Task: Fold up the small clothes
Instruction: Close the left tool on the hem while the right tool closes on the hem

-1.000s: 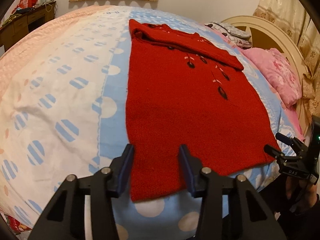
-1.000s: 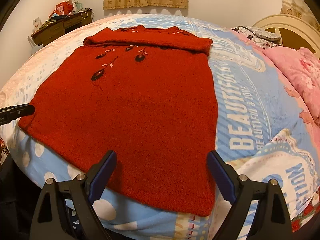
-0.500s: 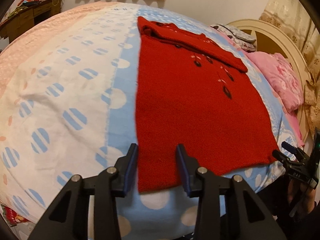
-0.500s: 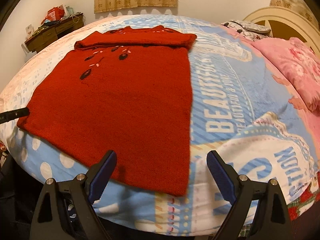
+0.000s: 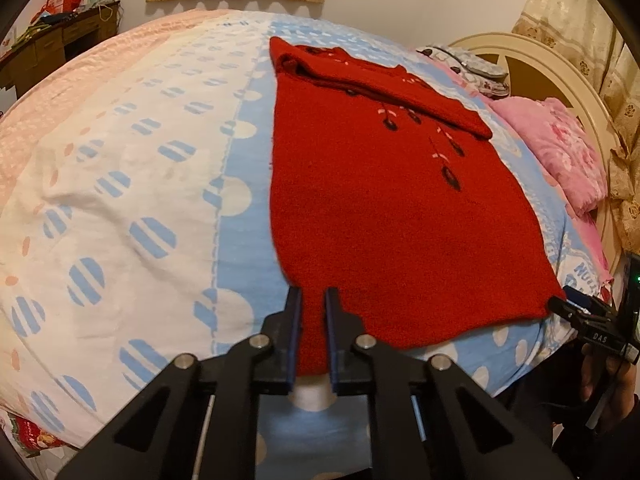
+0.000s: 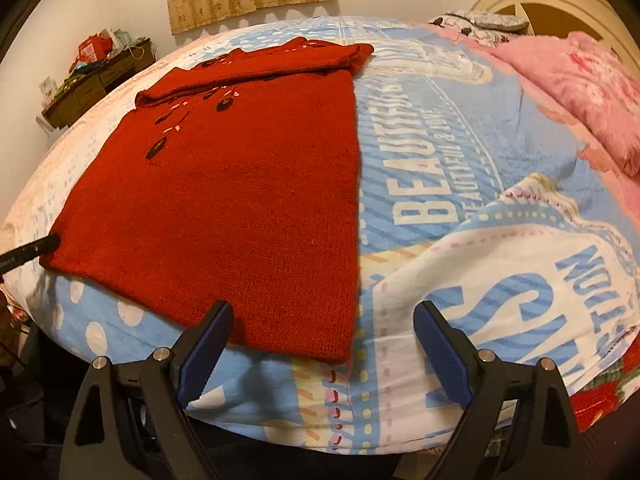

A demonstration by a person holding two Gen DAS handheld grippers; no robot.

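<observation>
A red knit sweater (image 5: 384, 208) with small black flower marks lies flat on the bed, its sleeves folded across the far end. It also shows in the right wrist view (image 6: 240, 200). My left gripper (image 5: 313, 300) has its jaws nearly closed around the sweater's near left hem corner. My right gripper (image 6: 320, 320) is wide open at the bed's near edge, straddling the sweater's near right hem corner without touching it. The right gripper's tip (image 5: 560, 304) shows at the hem's right corner in the left wrist view.
The bed cover (image 5: 132, 184) is blue, white and pink with dots and printed letters (image 6: 436, 184). Pink pillows (image 6: 580, 88) and a cream headboard (image 5: 532, 68) lie to the right. A cluttered wooden desk (image 6: 96, 80) stands by the far wall.
My left gripper has narrowed its jaws around the sweater's left hem corner. My right gripper has shifted right along the hem and stays wide open.
</observation>
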